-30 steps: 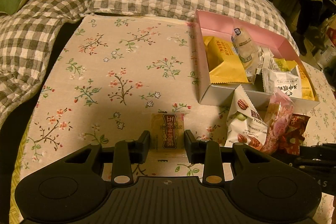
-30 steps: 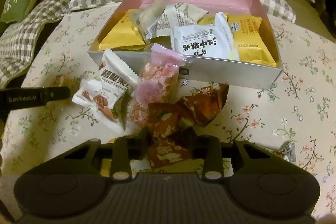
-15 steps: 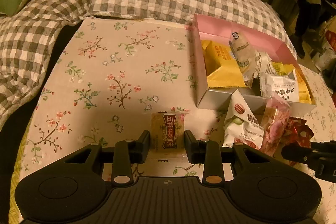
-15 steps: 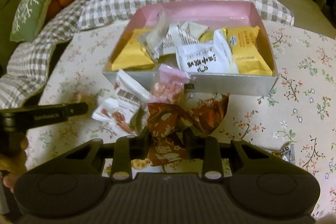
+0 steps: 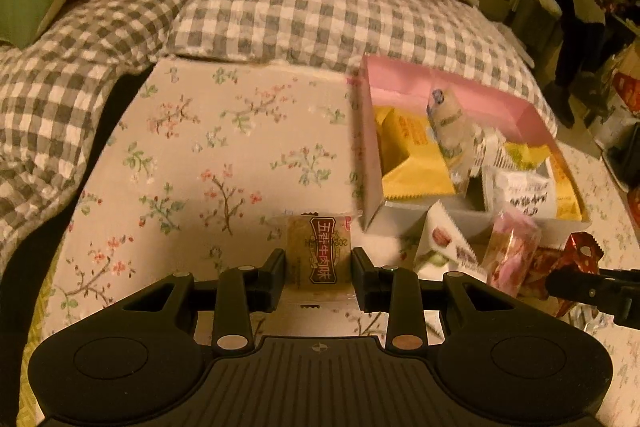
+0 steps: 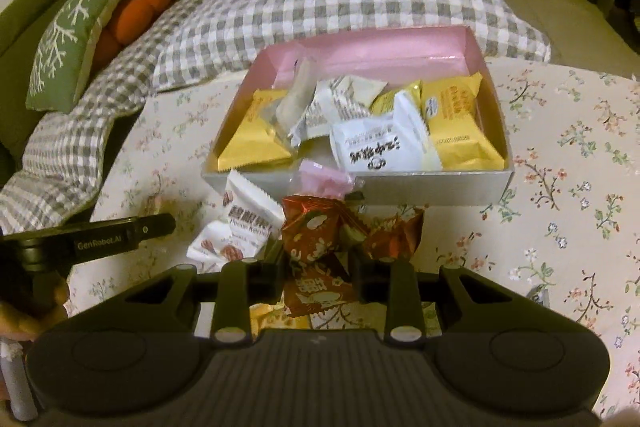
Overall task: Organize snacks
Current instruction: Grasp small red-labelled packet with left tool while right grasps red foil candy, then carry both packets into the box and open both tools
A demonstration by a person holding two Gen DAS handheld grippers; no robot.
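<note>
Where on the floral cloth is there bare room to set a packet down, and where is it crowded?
Bare: the floral cloth left of the pink box, up to the checked pillows; also the cloth right of the box. Crowded: the box front, where the pecan packet, pink packet and red packets pile.

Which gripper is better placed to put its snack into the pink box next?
Right. The right gripper holds the red snack packet directly before the pink box; the left gripper faces beside it.

The bench (image 6: 560, 187) has a floral cloth; on it lie the pink box (image 6: 400, 45), a pecan packet (image 6: 248, 219) and red wrappers (image 6: 394, 233).
</note>
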